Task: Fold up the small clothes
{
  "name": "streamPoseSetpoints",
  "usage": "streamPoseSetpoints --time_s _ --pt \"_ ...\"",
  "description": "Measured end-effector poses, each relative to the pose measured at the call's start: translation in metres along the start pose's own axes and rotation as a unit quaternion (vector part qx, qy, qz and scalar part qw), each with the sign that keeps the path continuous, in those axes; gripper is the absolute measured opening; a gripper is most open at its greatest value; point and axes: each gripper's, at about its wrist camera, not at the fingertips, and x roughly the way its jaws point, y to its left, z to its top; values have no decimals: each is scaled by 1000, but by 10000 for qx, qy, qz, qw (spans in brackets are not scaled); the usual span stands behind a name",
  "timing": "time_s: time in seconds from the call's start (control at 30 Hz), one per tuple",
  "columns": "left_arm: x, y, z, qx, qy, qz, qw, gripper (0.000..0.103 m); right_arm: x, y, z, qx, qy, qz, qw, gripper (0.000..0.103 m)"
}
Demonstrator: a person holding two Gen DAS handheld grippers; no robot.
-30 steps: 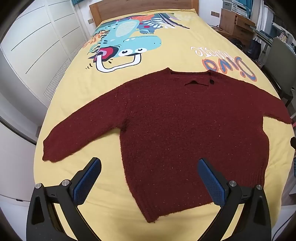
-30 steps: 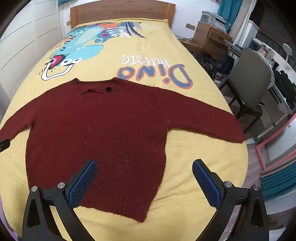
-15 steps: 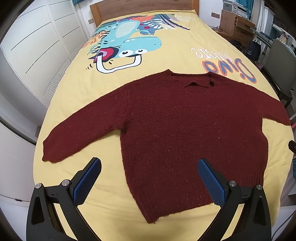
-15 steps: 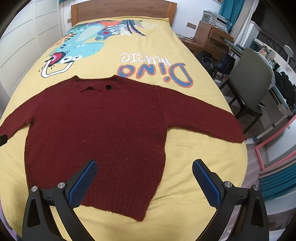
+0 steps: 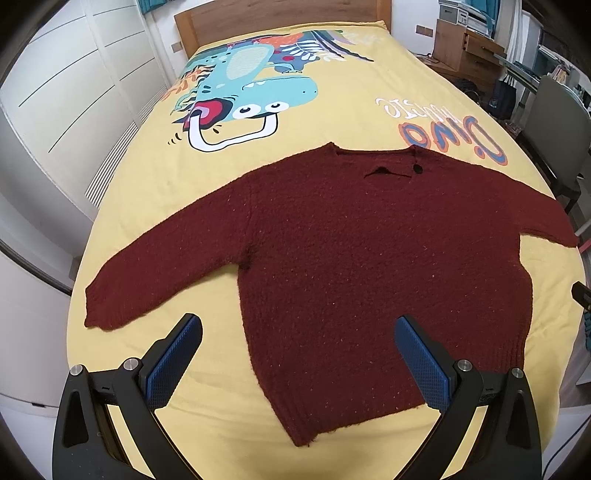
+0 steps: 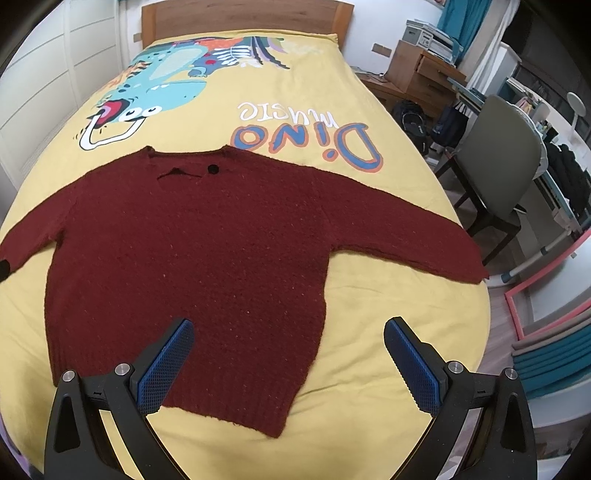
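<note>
A small dark red knitted sweater [image 5: 351, 258] [image 6: 207, 258] lies flat on the yellow bedspread [image 5: 155, 184] [image 6: 388, 314], both sleeves spread out sideways, neck toward the headboard. A black button [image 5: 417, 168] [image 6: 212, 169] sits by the collar. My left gripper [image 5: 295, 354] hovers open above the sweater's lower left hem corner, blue pads [image 5: 173, 362] wide apart and holding nothing. Open too, my right gripper [image 6: 288, 354] hangs over the lower right hem corner with nothing between its pads [image 6: 415, 369].
The bedspread carries a dinosaur print [image 5: 251, 99] and lettering [image 6: 306, 136]. White wardrobe doors [image 5: 66, 96] run along the left of the bed. A grey chair [image 6: 498, 162], a wooden dresser [image 6: 421, 74] and bags stand to the right. The wooden headboard [image 6: 243, 18] closes the far end.
Both views have drifted slightly, so the sweater sits a touch lower in frame. Both grippers stay open and the sweater has not been touched.
</note>
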Motion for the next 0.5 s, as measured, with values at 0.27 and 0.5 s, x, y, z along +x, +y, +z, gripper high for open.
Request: streamPoseSetpoints --time_s 0.27,0.5 --pt "-3 -7 2 95 -32 -34 9999 102 0 1 1 -66 32 -57 10000 102" --pt "-2 -9 2 139 -42 -46 9999 102 -3 1 2 -74 18 -89 9999 102"
